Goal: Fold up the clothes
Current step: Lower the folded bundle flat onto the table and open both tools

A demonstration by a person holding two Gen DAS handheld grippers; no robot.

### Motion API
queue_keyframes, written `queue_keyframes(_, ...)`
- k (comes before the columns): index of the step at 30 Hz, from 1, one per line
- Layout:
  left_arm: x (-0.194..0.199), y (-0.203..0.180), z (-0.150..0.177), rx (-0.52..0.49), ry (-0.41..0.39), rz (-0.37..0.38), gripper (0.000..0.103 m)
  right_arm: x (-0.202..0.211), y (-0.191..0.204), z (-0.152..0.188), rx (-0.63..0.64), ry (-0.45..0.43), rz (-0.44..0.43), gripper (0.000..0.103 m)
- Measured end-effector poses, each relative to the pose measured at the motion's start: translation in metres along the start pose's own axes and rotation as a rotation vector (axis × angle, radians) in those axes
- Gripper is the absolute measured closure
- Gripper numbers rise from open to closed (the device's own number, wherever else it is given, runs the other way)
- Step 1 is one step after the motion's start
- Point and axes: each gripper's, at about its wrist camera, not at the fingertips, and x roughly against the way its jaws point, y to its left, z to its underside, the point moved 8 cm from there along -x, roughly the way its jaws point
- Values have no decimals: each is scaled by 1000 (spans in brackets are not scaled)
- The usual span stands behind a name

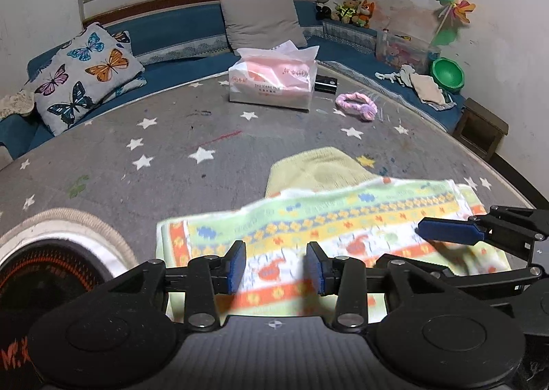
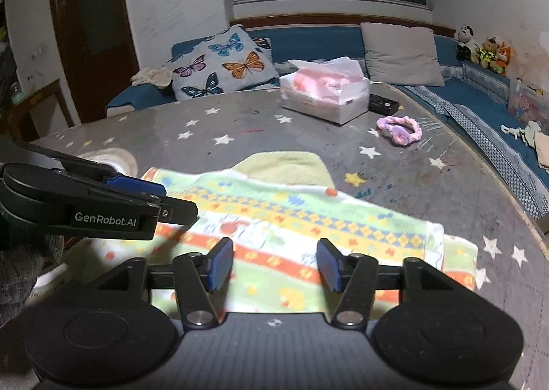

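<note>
Grey star-printed table (image 1: pixel 171 136) before a blue bench, low light. Left gripper (image 1: pixel 277 266) at lower centre of its frame, jaws apart over a folded patterned cloth (image 1: pixel 343 218); right gripper (image 2: pixel 274 264) likewise parted and empty above the same cloth, which lies flat at mid-frame atop a pale yellow garment (image 1: pixel 319 168). Farther back, upper centre: tissue pack (image 1: pixel 272 81), pink headband (image 1: pixel 357 105), butterfly cushion (image 1: pixel 85 74).

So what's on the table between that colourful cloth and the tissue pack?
Just bare star-printed tabletop between the patterned cloth and the tissue pack, shown in both views.
</note>
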Motion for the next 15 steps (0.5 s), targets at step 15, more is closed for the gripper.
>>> queue_keyframes(15,37,-1,53,-48,-54,-59,45,35,25,44,59,-26,36,28)
